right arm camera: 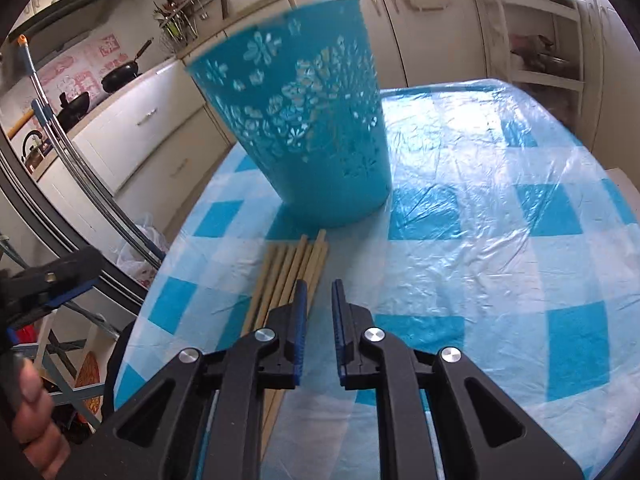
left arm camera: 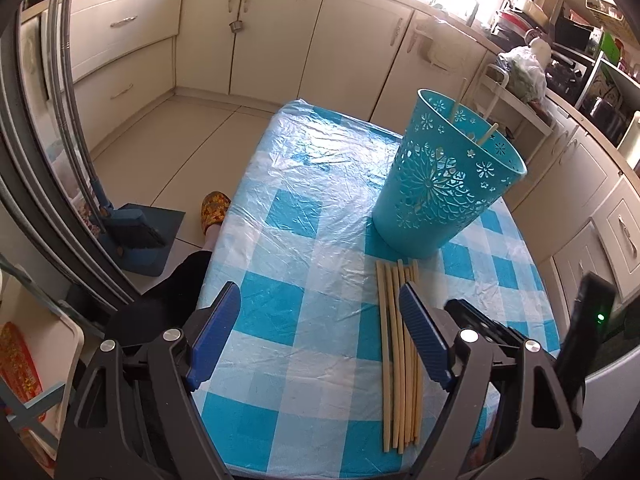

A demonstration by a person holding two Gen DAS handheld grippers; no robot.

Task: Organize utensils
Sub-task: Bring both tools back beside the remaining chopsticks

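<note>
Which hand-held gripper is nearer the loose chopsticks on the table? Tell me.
Right, narrowly. The right hand-held gripper hangs over the bundle of chopsticks, jaws slightly apart and empty. The left hand-held gripper stands wide open beside the bundle, its nearer finger at the edge.

1. A glossy, crinkled plastic film is seen over the checked table cover [left arm camera: 304,240], ahead of the left gripper [left arm camera: 320,312].
2. The basket [left arm camera: 444,184] beyond is perforated, smooth turquoise plastic.
3. Matt, pale wooden chopsticks [left arm camera: 394,360] are laid by its right finger.
4. Ribbed blue pads [right arm camera: 300,320] are fitted on matt black plastic.
</note>
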